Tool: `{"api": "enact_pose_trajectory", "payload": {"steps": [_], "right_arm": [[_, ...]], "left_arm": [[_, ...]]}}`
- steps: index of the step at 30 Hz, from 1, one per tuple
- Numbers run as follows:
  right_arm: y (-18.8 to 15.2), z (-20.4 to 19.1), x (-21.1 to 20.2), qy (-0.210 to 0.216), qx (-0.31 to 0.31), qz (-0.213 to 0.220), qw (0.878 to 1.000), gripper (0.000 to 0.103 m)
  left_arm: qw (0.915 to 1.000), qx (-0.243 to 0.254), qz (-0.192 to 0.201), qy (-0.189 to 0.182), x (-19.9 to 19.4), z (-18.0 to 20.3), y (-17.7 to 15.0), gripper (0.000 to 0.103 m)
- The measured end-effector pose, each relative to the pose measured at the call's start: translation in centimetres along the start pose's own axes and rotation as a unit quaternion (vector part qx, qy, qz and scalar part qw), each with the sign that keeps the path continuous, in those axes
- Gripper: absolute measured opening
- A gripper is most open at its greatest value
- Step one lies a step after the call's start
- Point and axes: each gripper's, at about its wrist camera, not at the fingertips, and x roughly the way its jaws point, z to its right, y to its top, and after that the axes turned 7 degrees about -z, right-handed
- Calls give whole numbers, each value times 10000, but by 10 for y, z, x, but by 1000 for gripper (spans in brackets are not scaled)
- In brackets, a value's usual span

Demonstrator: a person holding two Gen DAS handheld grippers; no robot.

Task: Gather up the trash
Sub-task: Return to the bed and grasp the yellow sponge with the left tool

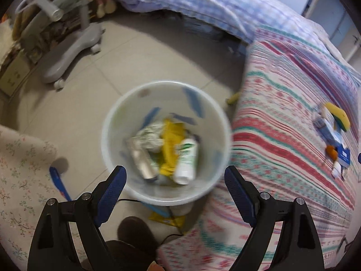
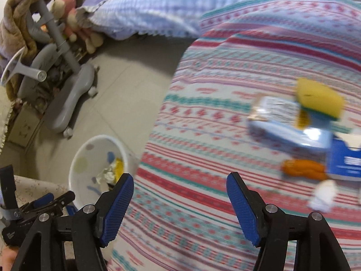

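Grippers, left (image 1: 175, 176) and right (image 2: 180, 184), gape wide, holding nothing.

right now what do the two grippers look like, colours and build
Both match: the left gripper and right gripper each have a black angular plastic frame with triangular cutouts, silver round bolt heads at the joints, and two fingers faced with blue ribbed pads. In the right wrist view the left gripper's body carries a grey strap band. No sleeves are visible.

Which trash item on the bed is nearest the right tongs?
The crumpled white tissue, lowest in the pile; the orange peel, blue box and yellow sponge lie farther off.
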Motion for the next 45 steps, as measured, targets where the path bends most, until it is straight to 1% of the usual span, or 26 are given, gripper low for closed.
{"api": "enact_pose_trajectory", "payload": {"steps": [7, 10, 12, 15, 19, 22, 24, 26, 29, 32, 35, 38, 42, 44, 45], "right_arm": [[-16, 67, -28, -230, 385, 153, 9989, 74], [-21, 98, -36, -378, 578, 224, 9974, 74], [-23, 123, -39, -451, 811, 224, 9954, 74], [-27, 154, -42, -409, 1121, 200, 9926, 74], [-31, 197, -45, -478, 1451, 174, 9881, 74], [-31, 222, -45, -569, 1668, 136, 9843, 74], [-32, 238, -42, -507, 1829, 83, 9818, 74], [-34, 253, -39, -327, 2018, 25, 9789, 74], [-36, 271, -37, -195, 2263, -25, 9739, 74], [-39, 284, -35, -228, 2387, -63, 9708, 74], [-40, 291, -33, -228, 2383, -153, 9708, 74], [-37, 294, -30, -242, 2455, -154, 9690, 73], [-38, 307, -27, -147, 2620, -165, 9648, 66], [-39, 312, -24, -104, 2679, -210, 9632, 63], [-39, 311, -23, -114, 2662, -219, 9636, 61]], "left_arm": [[9984, 536, 1, -178, -1, 72, 1, 90], [9959, 876, -3, -229, 1, 111, 2, 90], [9943, 1032, -21, -276, 3, 131, 4, 90], [9914, 1256, -52, -361, 5, 164, 11, 90], [9871, 1538, 87, -432, -2, 203, 23, 90], [9841, 1661, 124, -612, -8, 233, 34, 90], [9834, 1641, 55, -775, -10, 252, 44, 90], [9823, 1645, 22, -896, -12, 268, 51, 90], [9799, 1720, 24, -1012, -15, 295, 59, 90], [9777, 1780, -34, -1115, -16, 319, 66, 90], [9760, 1858, -96, -1128, -13, 334, 67, 90], [9757, 1881, -218, -1101, -4, 352, 71, 90], [9765, 1911, -239, -966, 7, 365, 72, 89], [9778, 1889, -209, -879, 13, 367, 73, 82], [9783, 1879, -213, -851, 15, 367, 73, 74]]}}
